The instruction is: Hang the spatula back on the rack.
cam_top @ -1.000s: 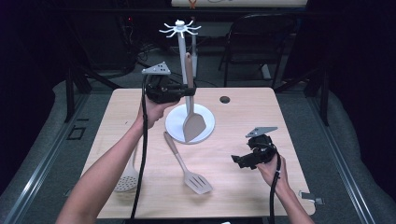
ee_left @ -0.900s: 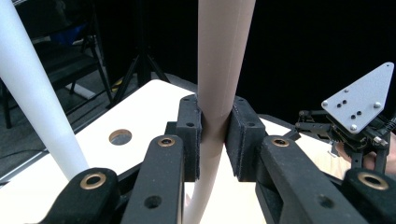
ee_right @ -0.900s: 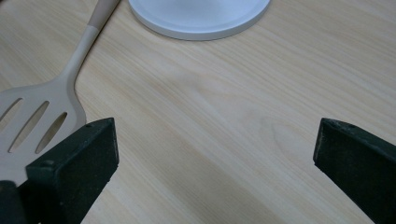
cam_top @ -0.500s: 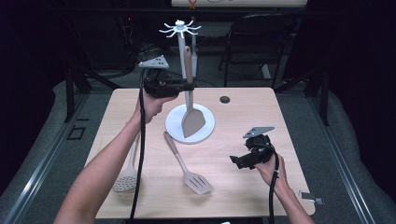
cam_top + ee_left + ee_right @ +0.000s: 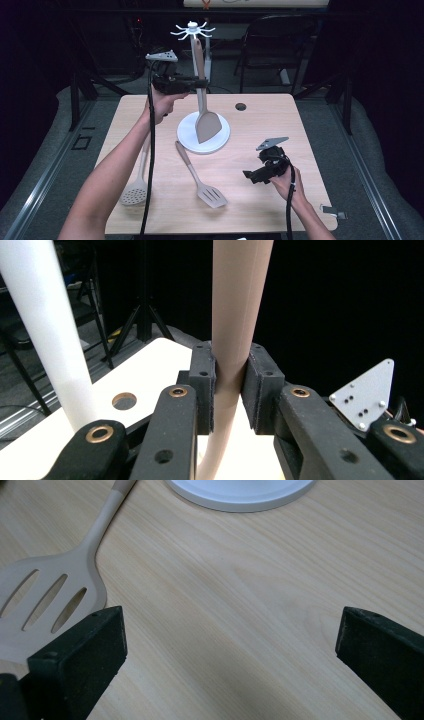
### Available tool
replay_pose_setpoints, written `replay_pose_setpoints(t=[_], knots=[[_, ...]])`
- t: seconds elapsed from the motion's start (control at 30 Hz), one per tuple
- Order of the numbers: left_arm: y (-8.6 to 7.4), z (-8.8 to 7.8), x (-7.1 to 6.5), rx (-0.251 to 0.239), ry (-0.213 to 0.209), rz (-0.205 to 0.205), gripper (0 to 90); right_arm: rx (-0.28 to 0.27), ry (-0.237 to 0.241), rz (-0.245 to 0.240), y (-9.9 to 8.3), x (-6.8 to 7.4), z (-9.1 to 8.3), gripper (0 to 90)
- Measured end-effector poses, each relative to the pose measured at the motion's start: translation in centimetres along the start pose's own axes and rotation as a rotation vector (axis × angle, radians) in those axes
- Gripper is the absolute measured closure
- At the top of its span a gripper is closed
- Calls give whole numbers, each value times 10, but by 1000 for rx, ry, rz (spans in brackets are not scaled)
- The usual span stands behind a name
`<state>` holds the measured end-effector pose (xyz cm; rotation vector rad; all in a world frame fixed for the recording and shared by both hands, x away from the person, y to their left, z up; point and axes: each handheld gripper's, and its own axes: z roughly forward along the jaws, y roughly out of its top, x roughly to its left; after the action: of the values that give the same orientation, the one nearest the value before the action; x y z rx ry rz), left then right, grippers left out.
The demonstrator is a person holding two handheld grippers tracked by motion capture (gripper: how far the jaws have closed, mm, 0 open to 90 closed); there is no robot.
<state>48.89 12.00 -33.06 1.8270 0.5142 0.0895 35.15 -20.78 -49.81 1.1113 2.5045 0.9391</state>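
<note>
My left gripper (image 5: 200,83) is shut on the handle of a beige solid spatula (image 5: 207,125), held upright beside the pole of the white utensil stand (image 5: 192,31). The spatula's blade hangs just over the stand's round base (image 5: 186,136). In the left gripper view the pads clamp the beige handle (image 5: 235,305), with the white pole (image 5: 45,325) to the left. My right gripper (image 5: 254,176) rests low over the table at the right, jaws wide open with nothing between them. A slotted spatula (image 5: 210,192) lies ahead of it, also seen as the slotted spatula (image 5: 45,600) in the right gripper view.
A perforated skimmer spoon (image 5: 134,192) lies near the table's left edge beneath my left forearm. A small round hole (image 5: 241,106) sits in the wooden tabletop (image 5: 260,125) at the back. A dark chair (image 5: 280,45) stands behind the table.
My left gripper has lifted the solid spatula higher along the stand's pole, so the handle top now nears the hooks. The right gripper has stayed in place.
</note>
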Motion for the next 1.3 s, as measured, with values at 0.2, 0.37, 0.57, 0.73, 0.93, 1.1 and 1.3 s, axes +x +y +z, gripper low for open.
replay_pose_setpoints(t=[0.2, 0.37, 0.57, 0.73, 0.93, 1.1, 1.3], knots=[[0, 0, 7, 1, -18, -29, 767, 12, 0, 2, -1, -1, 2, 0], [-3, 2, 10, 5, -33, -47, 767, 11, 2, 4, -1, -1, 0, 0], [-3, 2, 14, -2, -37, -60, 766, 21, 6, -9, -1, -1, 2, 0], [-5, 2, 18, -18, -55, -80, 761, 24, 10, -6, -1, -1, 2, 0], [-10, 1, 24, -46, -78, -136, 739, 36, 15, -13, -1, 0, 3, 0], [-13, -2, 29, -75, -47, -167, 713, 40, 16, -13, -1, 0, 5, 0], [-12, 0, 29, -81, -18, -184, 704, 50, 20, -18, -1, -1, 6, 0]])
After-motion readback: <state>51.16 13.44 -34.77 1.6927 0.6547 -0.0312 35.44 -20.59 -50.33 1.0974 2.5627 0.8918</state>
